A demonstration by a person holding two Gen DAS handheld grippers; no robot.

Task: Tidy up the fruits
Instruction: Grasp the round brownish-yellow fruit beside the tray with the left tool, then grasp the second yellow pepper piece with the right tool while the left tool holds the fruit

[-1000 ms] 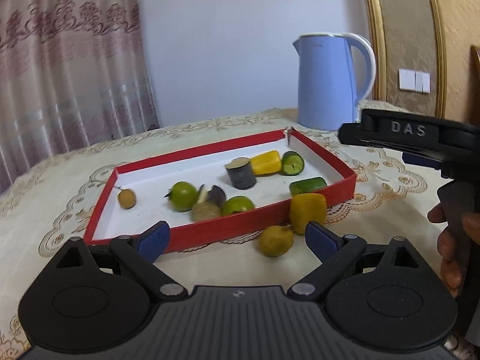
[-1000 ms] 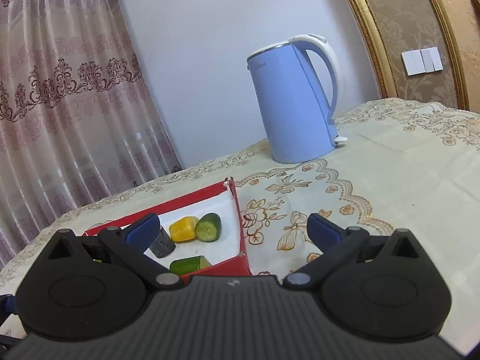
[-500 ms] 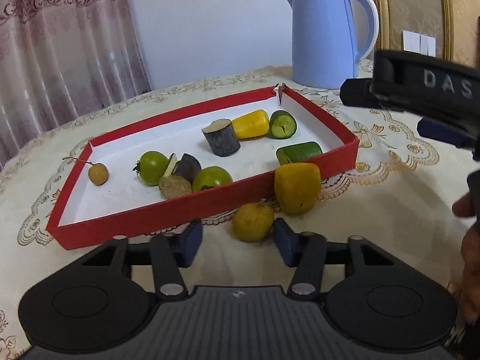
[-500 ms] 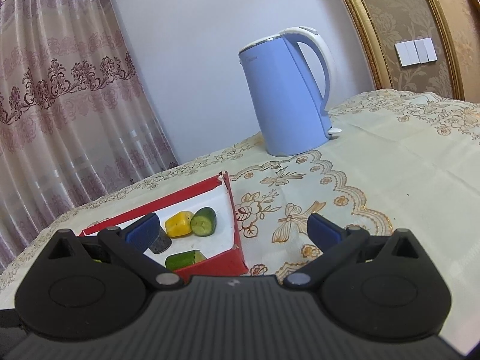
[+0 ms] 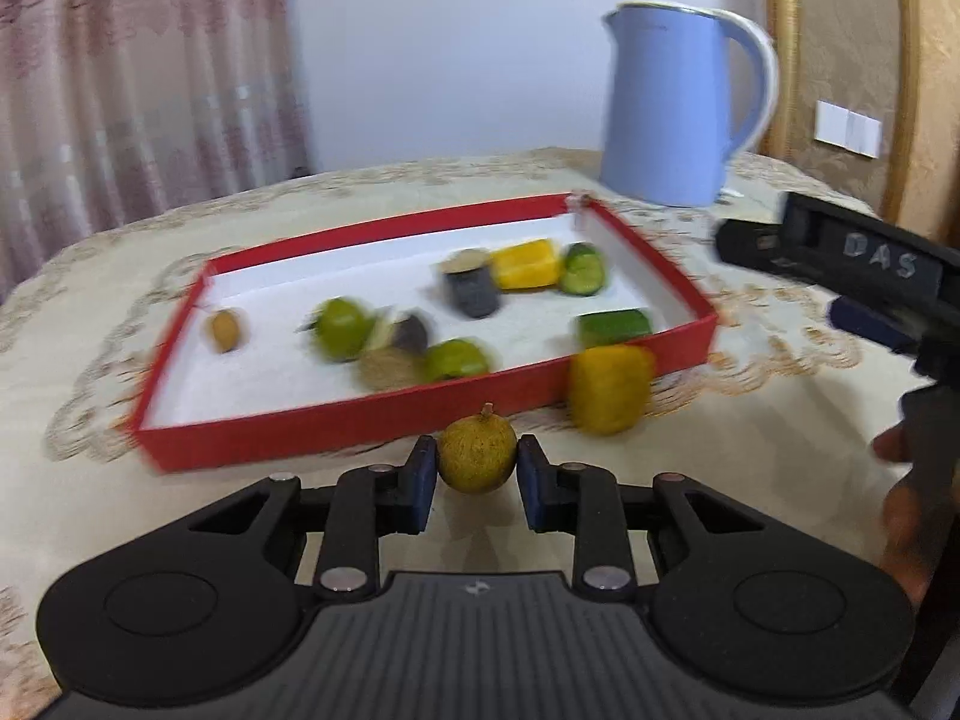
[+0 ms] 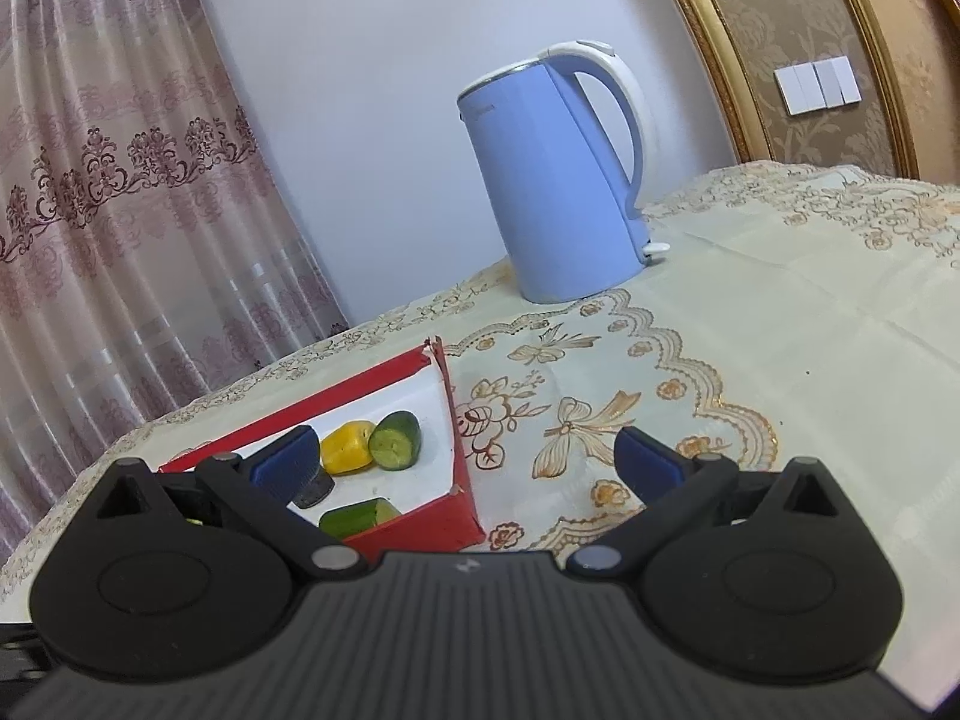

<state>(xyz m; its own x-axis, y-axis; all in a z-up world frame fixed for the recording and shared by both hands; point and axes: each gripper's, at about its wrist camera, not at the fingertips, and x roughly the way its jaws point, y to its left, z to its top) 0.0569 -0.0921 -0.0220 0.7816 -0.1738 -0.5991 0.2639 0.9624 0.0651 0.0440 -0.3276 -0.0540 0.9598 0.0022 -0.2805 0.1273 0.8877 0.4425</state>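
**Supervisor:** Report the work surface and the room.

**Operator:** I worked over a table under a cream tablecloth [image 6: 750,324] with gold embroidered borders. A pink patterned curtain [image 6: 120,210] hung at the left, a plain pale wall stood behind, and a gold-framed panel [image 6: 780,42] with a white switch plate [image 6: 817,86] stood at the right. A blue kettle [image 6: 558,192] stood upright beyond the far right corner of the red tray [image 5: 372,420].

**Supervisor:** State of each tool and the location of the fruit.

**Operator:** The left gripper [image 5: 477,471] had just been closing, and its 2 blue pads pressed on either side of the round yellow-brown fruit [image 5: 477,457], just in front of the tray's near wall. The right gripper [image 6: 465,459] stood wide apart with nothing between its pads. A yellow block [image 5: 609,387] sat outside the tray, against its near wall. Inside lay green, yellow and dark pieces, blurred in the left wrist view.

**Supervisor:** Edges and free room?

**Operator:** The tray's right wall [image 6: 459,450] ended in a torn far corner. Right of it, the cloth lay bare up to the kettle. The right gripper's body and a hand [image 5: 906,516] occupied the right margin of the left wrist view.
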